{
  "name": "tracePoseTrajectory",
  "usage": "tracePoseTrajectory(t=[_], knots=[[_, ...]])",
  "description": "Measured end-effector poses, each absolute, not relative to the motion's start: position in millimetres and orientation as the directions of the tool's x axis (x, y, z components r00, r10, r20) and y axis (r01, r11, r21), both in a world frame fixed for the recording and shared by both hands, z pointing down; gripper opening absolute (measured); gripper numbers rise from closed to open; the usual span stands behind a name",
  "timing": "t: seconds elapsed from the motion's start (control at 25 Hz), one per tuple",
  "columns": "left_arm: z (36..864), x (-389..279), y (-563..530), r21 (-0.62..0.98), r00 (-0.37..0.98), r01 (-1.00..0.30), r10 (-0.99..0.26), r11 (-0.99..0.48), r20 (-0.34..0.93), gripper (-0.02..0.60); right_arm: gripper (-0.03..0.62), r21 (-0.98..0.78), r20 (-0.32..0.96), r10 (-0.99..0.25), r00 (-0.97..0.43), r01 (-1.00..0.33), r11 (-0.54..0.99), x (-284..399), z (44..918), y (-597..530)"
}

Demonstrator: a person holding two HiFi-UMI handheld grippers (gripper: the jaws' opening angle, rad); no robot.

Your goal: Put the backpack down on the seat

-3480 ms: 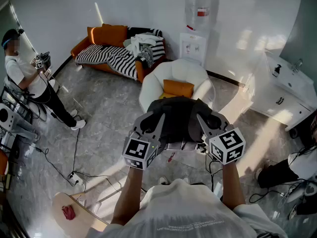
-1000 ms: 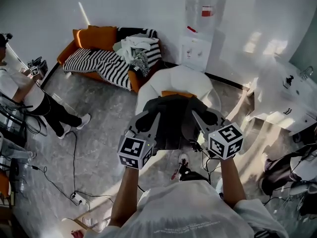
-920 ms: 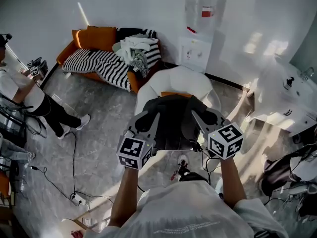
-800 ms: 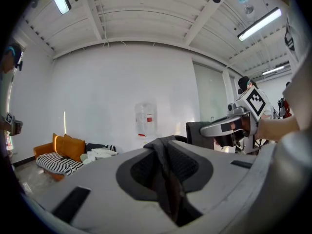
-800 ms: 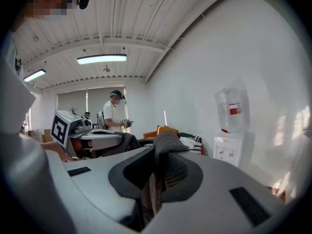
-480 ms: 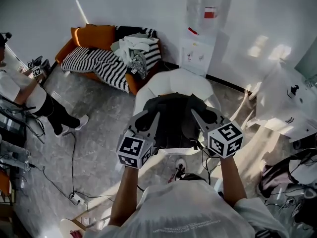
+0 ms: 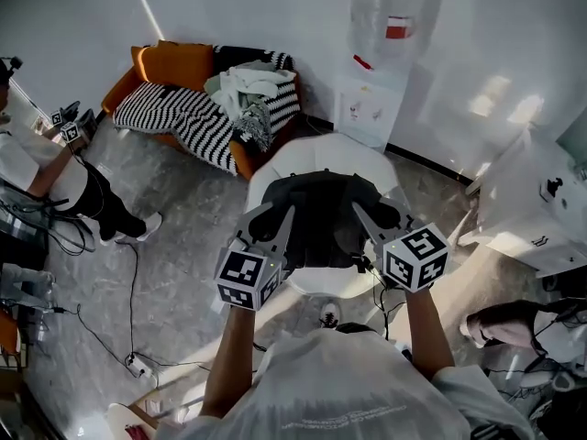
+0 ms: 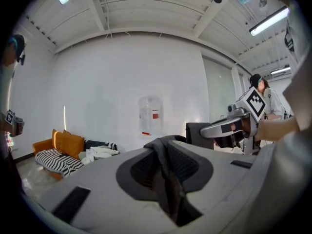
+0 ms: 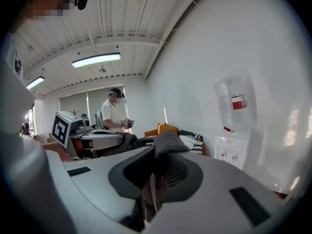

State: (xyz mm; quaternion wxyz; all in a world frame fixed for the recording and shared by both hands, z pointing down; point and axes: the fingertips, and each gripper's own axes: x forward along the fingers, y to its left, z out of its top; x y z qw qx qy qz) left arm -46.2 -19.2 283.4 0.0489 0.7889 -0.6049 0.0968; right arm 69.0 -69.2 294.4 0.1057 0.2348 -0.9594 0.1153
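Note:
A dark backpack [image 7: 323, 220] hangs between my two grippers, directly above the round white chair [image 7: 312, 154]. In the head view my left gripper [image 7: 275, 220] is shut on the pack's left side and my right gripper [image 7: 372, 216] on its right side. The left gripper view shows dark fabric [image 8: 165, 172] pinched between the jaws, with the right gripper [image 8: 233, 126] off to the side. Grey-black fabric [image 9: 162, 155] is likewise clamped in the right gripper view, and the left gripper [image 9: 95, 136] shows beyond it. The pack hides most of the chair's seat.
An orange sofa [image 7: 183, 67] with a striped blanket and heaped clothes stands at the back left. A water dispenser [image 7: 378, 81] is against the wall behind the chair. A person [image 7: 41, 168] stands at far left, cables [image 7: 128, 282] run over the floor, and a white cabinet [image 7: 541, 214] stands at right.
Both grippers and the backpack have come forward over the white chair. The orange cushion on its seat is now hidden behind the pack. Both grips are unchanged.

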Motion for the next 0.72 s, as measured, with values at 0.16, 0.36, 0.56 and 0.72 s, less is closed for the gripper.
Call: tracePoseTrajectory(t=[0.16, 0.36, 0.56, 0.72], knots=[[287, -49, -43, -0.030, 0.228, -0.970, -0.950, -0.240, 0.212, 0.072, 0.032, -0.176, 0.256, -0.412, -0.874, -0.462, 0.869, 65, 298, -91], [292, -52, -67, -0.029, 0.210, -0.975, -0.954, -0.221, 0.216, 0.072, 0.032, -0.171, 0.262, -0.391, -0.882, -0.442, 0.881, 61, 303, -116], [298, -57, -79, -0.012, 0.186, -0.981, -0.959, -0.193, 0.214, 0.072, 0.032, -0.166, 0.274, -0.365, -0.890, -0.418, 0.893, 55, 308, -132], [305, -63, -85, -0.002, 0.179, -0.983, -0.957, -0.184, 0.229, 0.072, 0.032, -0.168, 0.287, -0.353, -0.891, -0.409, 0.897, 50, 315, -139]])
